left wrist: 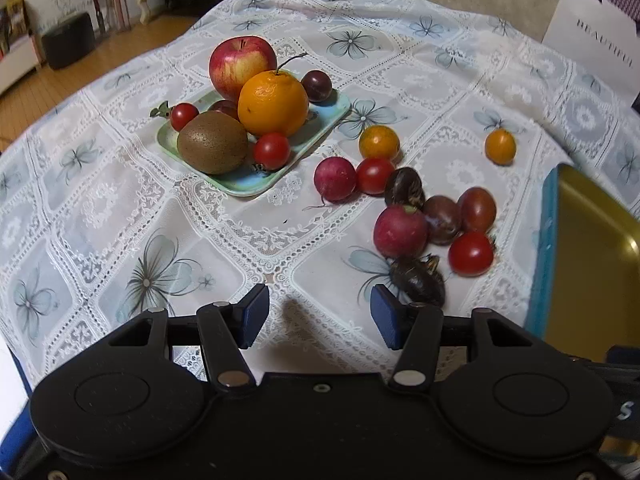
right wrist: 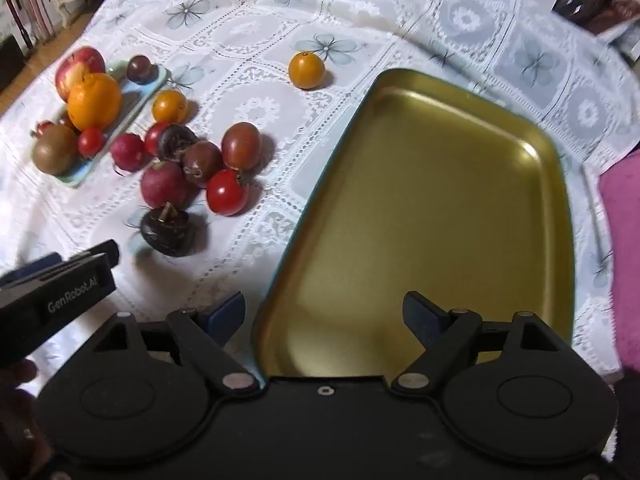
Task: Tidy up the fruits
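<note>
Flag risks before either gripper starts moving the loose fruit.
1. The loose cluster is packed touching; grabbing one may roll its neighbours across the cloth.
2. The small tray is already heaped, so the orange or kiwi could get knocked off.
3. The lace tablecloth could snag open fingertips.

Bare lace tablecloth point(left wrist: 224, 240) lay open near the left gripper point(left wrist: 320, 316), jaws wide, nothing between them — clear run toward the green tray point(left wrist: 340, 110) at far left. That tray was crowded: apple point(left wrist: 242, 62), orange point(left wrist: 273, 103), kiwi point(left wrist: 212, 142) blocked its middle. To the right, a tight cluster of loose fruit point(left wrist: 432, 216) blocked the way, a dark water chestnut point(left wrist: 418, 282) just beside the right fingertip. The gold tray point(right wrist: 432, 208) sat clear inside under the wide-open right gripper point(right wrist: 324, 316). A lone orange tomato point(right wrist: 306, 70) stood well apart, far side.
</note>
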Demonstrator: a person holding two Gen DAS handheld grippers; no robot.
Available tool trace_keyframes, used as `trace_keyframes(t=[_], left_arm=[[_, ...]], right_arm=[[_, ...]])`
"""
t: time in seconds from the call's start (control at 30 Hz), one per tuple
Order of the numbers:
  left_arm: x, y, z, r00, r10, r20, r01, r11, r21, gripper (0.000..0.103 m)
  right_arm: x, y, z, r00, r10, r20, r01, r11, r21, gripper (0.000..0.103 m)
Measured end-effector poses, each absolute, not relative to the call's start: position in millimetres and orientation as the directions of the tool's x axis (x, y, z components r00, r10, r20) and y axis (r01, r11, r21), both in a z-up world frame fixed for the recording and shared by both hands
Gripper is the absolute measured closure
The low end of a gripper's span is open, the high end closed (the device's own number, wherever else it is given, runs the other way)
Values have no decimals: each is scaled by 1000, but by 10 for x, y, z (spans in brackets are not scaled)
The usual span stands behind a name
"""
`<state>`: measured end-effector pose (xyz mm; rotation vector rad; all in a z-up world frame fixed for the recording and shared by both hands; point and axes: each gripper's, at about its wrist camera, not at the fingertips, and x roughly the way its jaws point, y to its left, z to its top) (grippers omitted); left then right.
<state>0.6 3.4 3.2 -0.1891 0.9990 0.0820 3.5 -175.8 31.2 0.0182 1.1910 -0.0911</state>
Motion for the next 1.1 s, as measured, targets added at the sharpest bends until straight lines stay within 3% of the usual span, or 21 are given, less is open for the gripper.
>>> trace_keyframes(t=[0.33,0.5,0.6,0.77,0.9,1.1], left_arm=[[247,95,321,560,18,-829,-204,972,-117,43],[521,-1,338,530,67,-845,-176,984,-32,43],[658,-37,309,516,86,-852,-159,987,3,43],[751,27,200,521,65,-851,-154,988,-19,43],[781,82,166,532,90,-842,-145,989,14,43],[817,175,151,559,42,-828,-159,986,-57,43]], right_arm=[[394,-2057,666,437,86,-895,124,980,154,16],[769,-2082,781,498,90,-863,64,988,140,18],[1060,-2095,772,521,65,-851,49,993,106,24],[1523,-2135,616,498,93,-862,42,990,131,55],[1799,-2101,406,486,87,-870,67,988,136,56],[2014,-1962,116,499,30,-866,67,995,73,55]])
